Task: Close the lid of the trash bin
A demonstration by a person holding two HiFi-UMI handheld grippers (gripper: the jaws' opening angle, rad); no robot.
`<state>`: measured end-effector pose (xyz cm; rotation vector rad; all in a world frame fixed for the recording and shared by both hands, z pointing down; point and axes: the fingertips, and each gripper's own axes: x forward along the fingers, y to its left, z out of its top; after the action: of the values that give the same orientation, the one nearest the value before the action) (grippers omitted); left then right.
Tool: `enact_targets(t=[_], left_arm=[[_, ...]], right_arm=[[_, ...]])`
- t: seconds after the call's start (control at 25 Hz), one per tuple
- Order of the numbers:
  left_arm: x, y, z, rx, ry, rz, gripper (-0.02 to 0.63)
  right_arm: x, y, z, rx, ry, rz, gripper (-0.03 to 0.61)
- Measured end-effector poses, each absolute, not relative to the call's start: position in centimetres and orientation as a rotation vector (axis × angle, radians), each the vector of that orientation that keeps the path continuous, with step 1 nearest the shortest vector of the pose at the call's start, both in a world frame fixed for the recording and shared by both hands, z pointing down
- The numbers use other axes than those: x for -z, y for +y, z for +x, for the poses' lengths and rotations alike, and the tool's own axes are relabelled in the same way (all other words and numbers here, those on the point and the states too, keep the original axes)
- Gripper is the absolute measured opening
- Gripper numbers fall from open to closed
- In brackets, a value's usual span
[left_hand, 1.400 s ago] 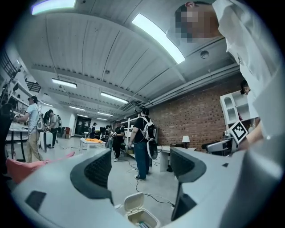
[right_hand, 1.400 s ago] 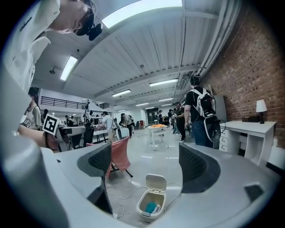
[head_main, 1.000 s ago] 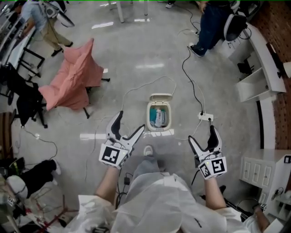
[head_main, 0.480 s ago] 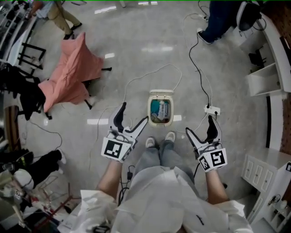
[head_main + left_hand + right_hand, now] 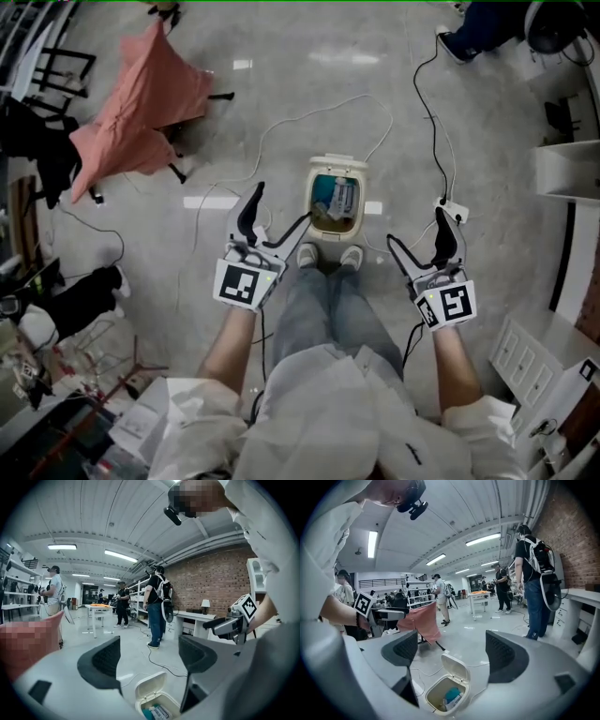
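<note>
While both grippers hang above the floor with nothing in them, the bin (image 5: 365, 199) stands open just ahead of my shoes (image 5: 325, 255), between the two tools. Its lid (image 5: 337, 165) is tipped up at the far edge, hinged on the side away from me. Inside lies teal and white packaging.

The left gripper (image 5: 281, 204) has its jaws spread wide. One tip reaches near the bin's near-left corner, and I judge it clear of the rim. The right gripper (image 5: 415, 228) is just as wide open, off to the bin's right, near a white power strip (image 5: 453, 211). Both gripper views show only floor and the open bin between the dark pads.

I judge this to be the approach step, with closing not yet begun. The next move calls for carrying one tool past the bin's mouth to the back of the raised lid. From there it should push the lid forward and down toward me until it seats. No grasp is needed, since a nudge from one jaw should do.

No writing is readable. Each gripper's cube bears a black-and-white square marker, which is a pattern and not text. Print on the packaging is too small to make out. A pink cloth (image 5: 141, 103) is draped well to the left.
</note>
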<state>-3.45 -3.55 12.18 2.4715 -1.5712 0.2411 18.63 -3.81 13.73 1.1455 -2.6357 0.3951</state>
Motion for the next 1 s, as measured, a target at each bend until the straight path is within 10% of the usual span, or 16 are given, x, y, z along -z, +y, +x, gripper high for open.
enact_targets(t=[1.0], left_arm=[[-37.1,-10.5,-4.8,-0.283,-1.478,2.486,0.266]], right_arm=[[-37.0,-12.9,13.1,-0.387,-2.533,1.209,0.403]])
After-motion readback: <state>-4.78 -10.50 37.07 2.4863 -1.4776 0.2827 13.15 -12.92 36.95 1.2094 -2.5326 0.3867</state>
